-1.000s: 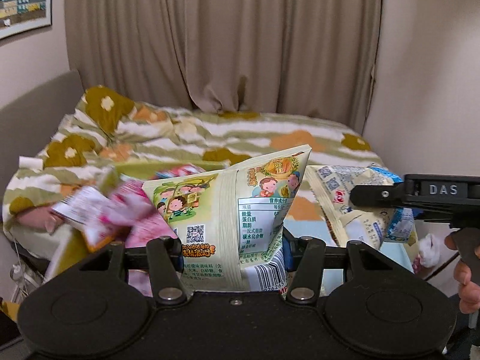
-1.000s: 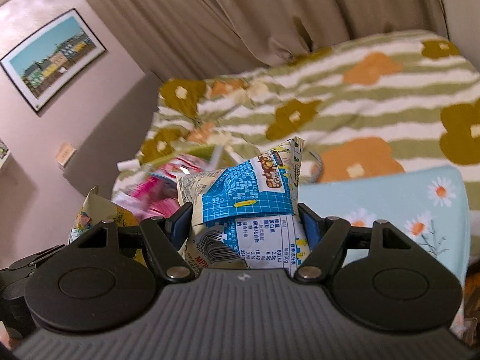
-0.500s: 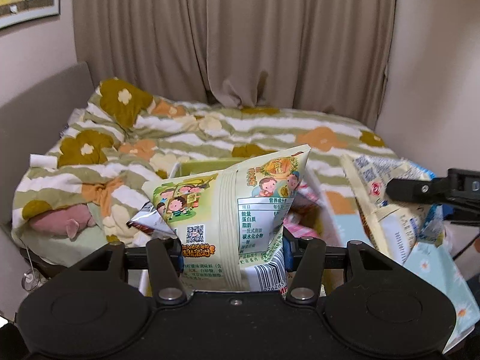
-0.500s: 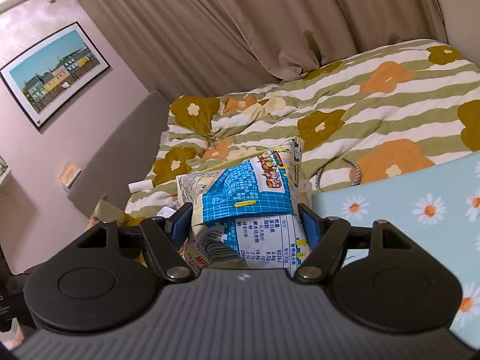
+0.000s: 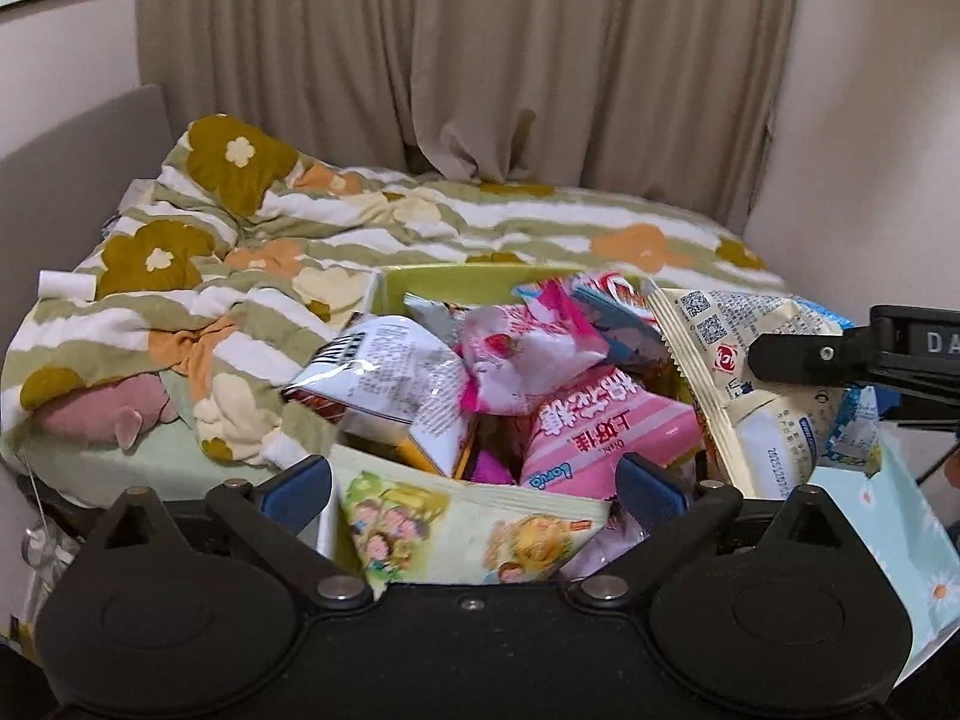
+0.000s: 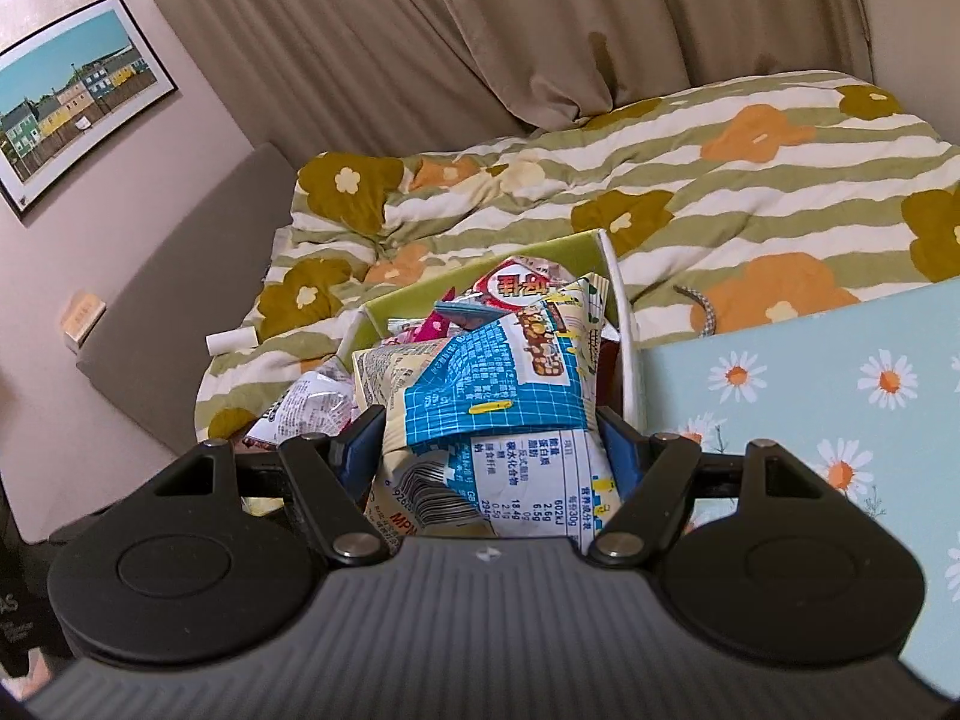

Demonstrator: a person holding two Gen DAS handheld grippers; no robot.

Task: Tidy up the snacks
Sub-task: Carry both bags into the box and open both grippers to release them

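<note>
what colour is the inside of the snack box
Yellow-green inside the box, clearest in the right wrist view.

Glossy plastic snack packets; soft cloth quilt

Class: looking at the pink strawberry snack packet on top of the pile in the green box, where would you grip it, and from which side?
Grip the pink strawberry packet by its flat crimped seam, which points toward the box's back wall. Come from above: other bags crowd its sides, and its puffed middle would likely slip.
</note>
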